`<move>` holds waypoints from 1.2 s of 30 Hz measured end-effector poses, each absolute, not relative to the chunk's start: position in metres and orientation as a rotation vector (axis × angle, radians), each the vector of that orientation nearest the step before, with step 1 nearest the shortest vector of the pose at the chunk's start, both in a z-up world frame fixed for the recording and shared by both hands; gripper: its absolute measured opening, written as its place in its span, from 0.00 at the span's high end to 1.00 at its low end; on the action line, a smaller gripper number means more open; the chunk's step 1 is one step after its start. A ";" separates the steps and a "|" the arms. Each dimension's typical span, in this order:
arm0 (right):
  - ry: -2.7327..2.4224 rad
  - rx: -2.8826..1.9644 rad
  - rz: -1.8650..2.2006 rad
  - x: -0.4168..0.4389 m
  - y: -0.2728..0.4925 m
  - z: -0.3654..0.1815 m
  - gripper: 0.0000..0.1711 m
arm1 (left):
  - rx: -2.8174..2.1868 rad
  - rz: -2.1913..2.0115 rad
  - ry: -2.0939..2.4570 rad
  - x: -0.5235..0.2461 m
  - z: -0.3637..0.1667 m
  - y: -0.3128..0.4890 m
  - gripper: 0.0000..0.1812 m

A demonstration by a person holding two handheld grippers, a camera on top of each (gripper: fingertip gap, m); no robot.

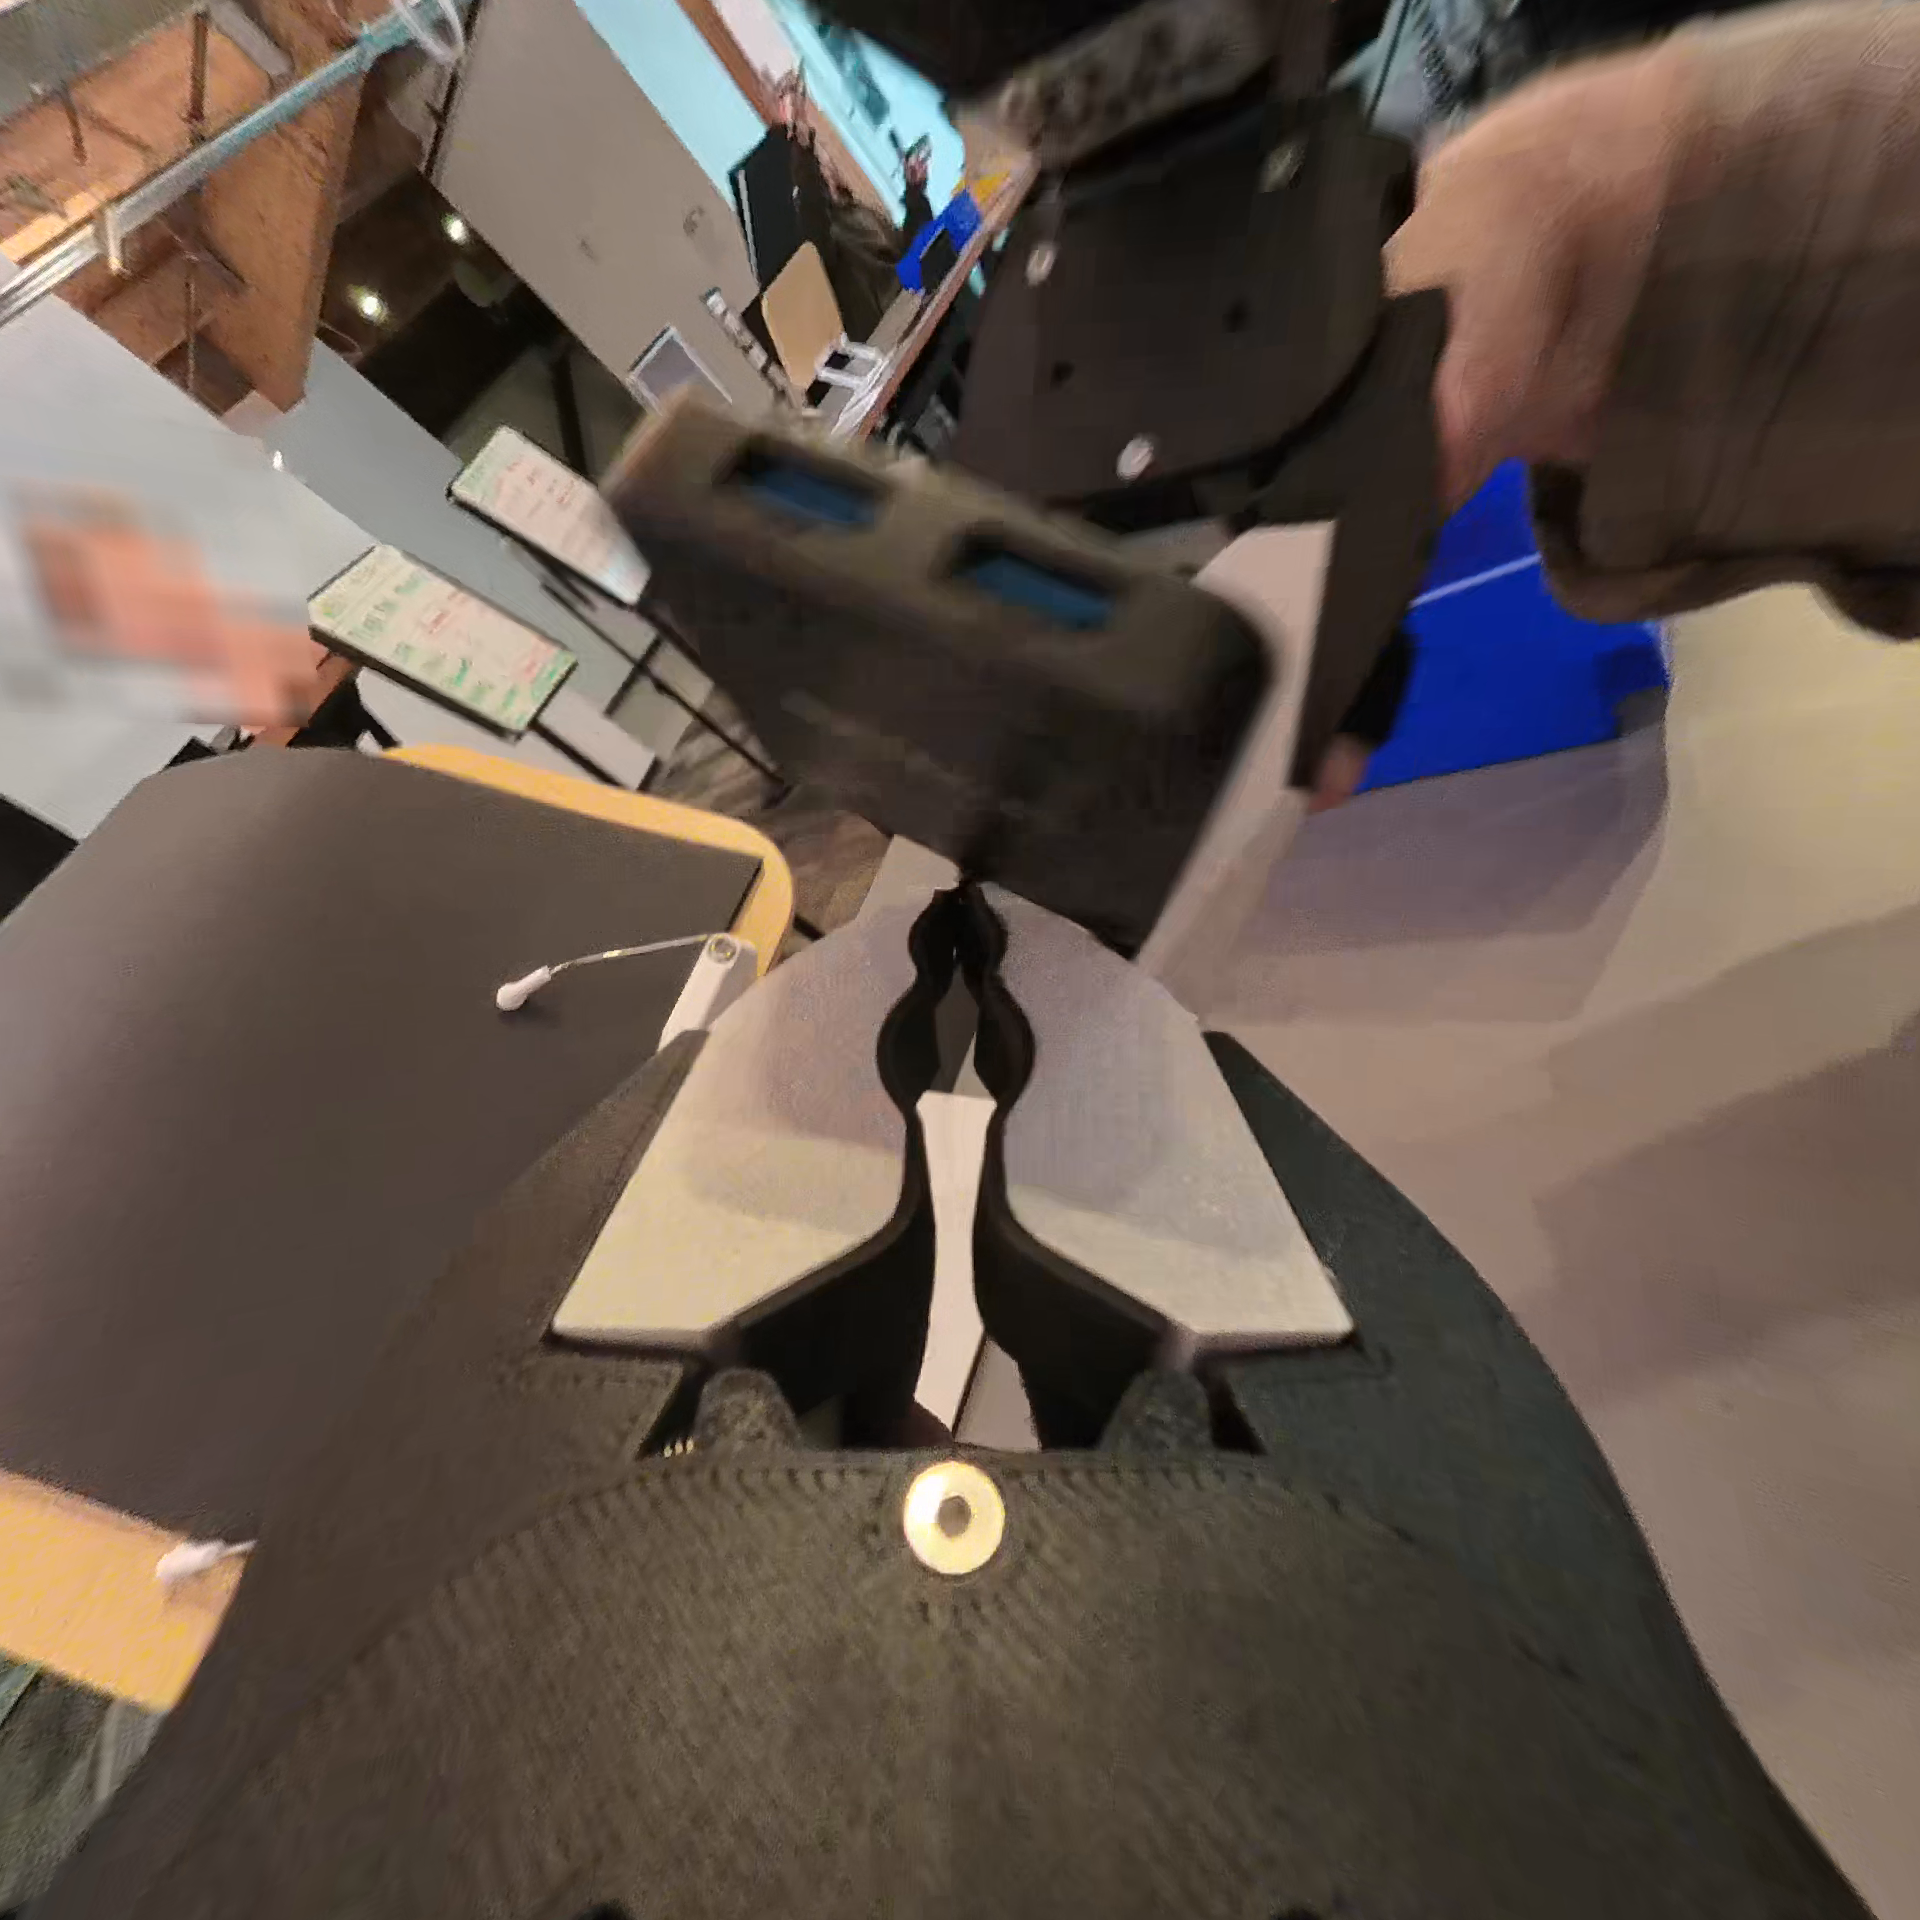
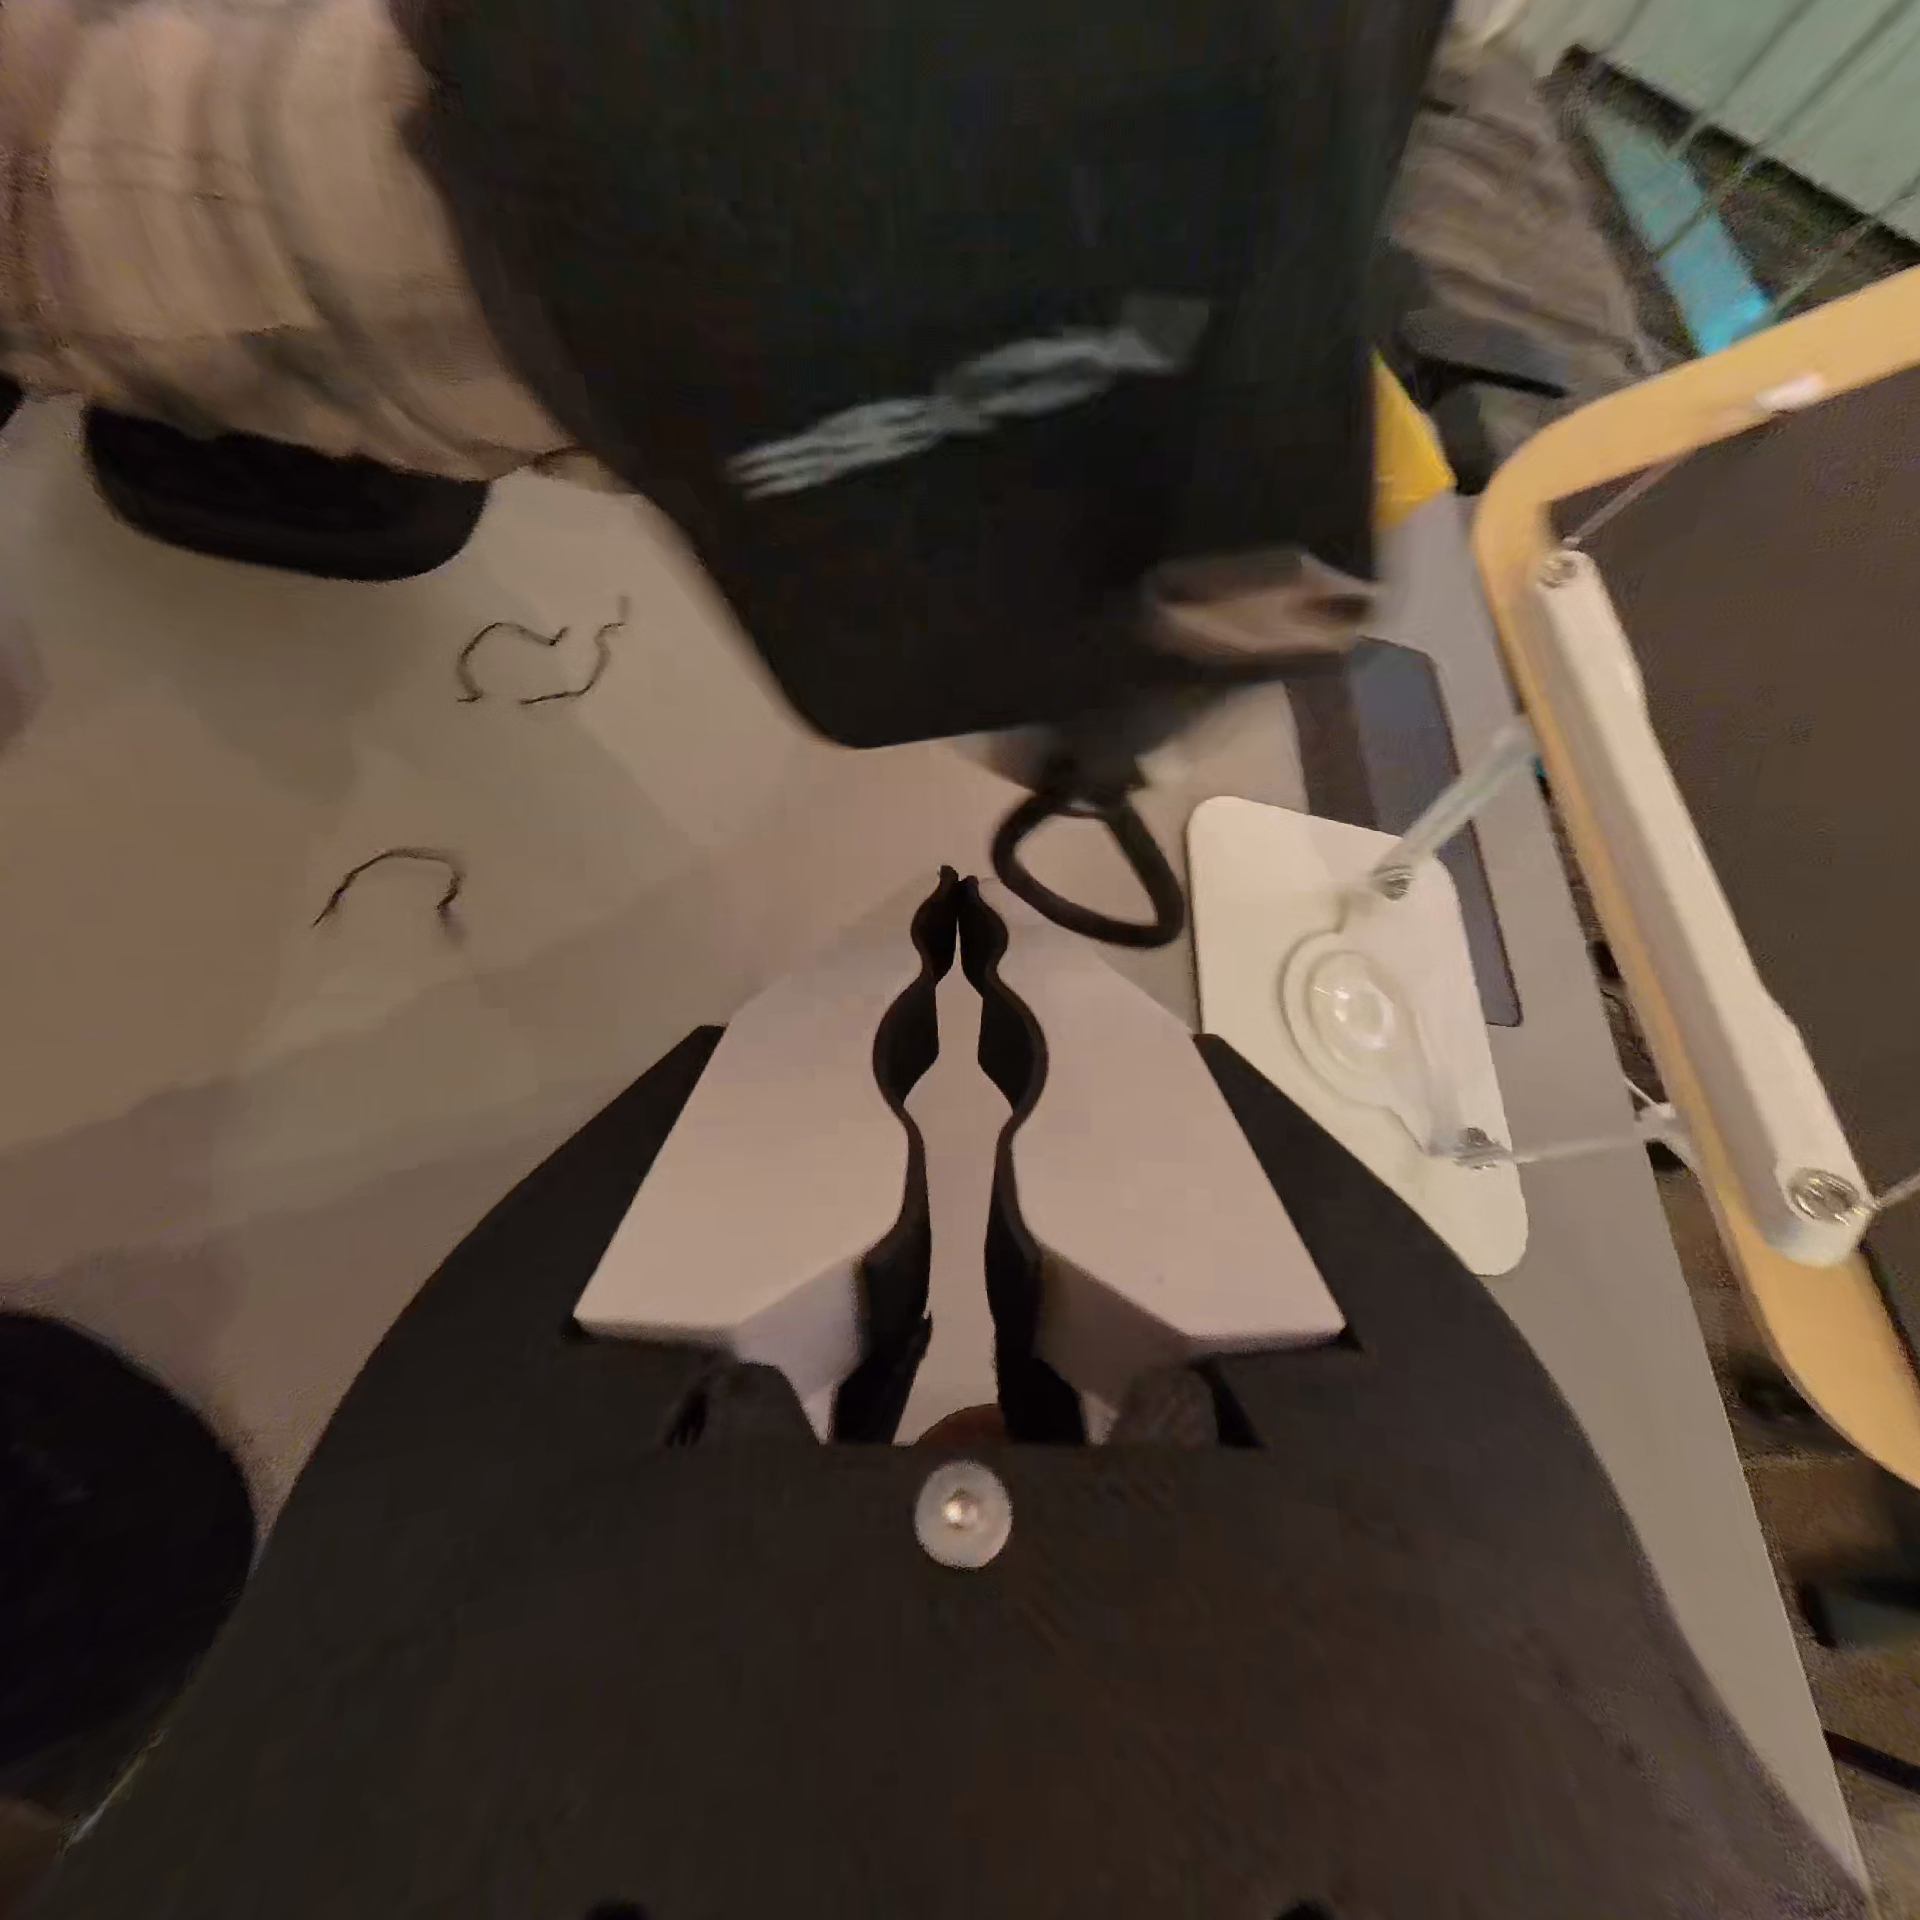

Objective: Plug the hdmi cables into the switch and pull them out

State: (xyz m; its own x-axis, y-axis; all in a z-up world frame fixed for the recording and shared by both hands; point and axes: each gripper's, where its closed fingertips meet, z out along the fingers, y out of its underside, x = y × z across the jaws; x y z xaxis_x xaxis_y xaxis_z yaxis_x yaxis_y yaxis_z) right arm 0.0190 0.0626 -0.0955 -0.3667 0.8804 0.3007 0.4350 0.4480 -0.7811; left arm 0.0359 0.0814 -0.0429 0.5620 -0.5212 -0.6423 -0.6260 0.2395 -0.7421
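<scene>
Fingers, left gripper (image 1: 966,904): your jaws are pressed together at the tips, which meet the lower edge of the black switch (image 1: 935,665); whether they pinch it, the blur hides. The switch is raised above the grey table (image 1: 1558,987), tilted, with two blue ports facing up. Beyond it: your other gripper (image 1: 1195,343) and hand (image 1: 1683,312).

Fingers, right gripper (image 2: 958,894): tips closed on each other, nothing between them. Just past them: a looped black cable (image 2: 1081,883) on the table. Beside it: a white plate (image 2: 1361,1029). Farther: a blurred black bulk (image 2: 935,364).
</scene>
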 end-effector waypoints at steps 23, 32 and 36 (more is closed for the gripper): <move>-1.534 -1.140 1.065 0.027 0.103 -0.036 0.89 | -1.345 0.043 1.151 0.044 -0.045 0.070 1.00; -1.574 -1.207 1.410 0.022 0.083 -0.048 0.82 | -1.217 0.011 1.130 0.045 -0.022 0.055 0.99; -1.528 -1.167 1.556 0.024 0.079 -0.039 0.80 | -1.208 0.045 1.135 0.039 -0.019 0.053 0.99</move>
State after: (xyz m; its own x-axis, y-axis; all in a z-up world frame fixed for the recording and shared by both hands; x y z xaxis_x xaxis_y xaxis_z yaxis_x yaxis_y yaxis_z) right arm 0.0239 0.0787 -0.0395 -0.3877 0.9100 -0.1467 0.1304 -0.1034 -0.9861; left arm 0.0386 0.0535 -0.0190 0.4900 -0.5154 -0.7030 -0.5691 0.4218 -0.7059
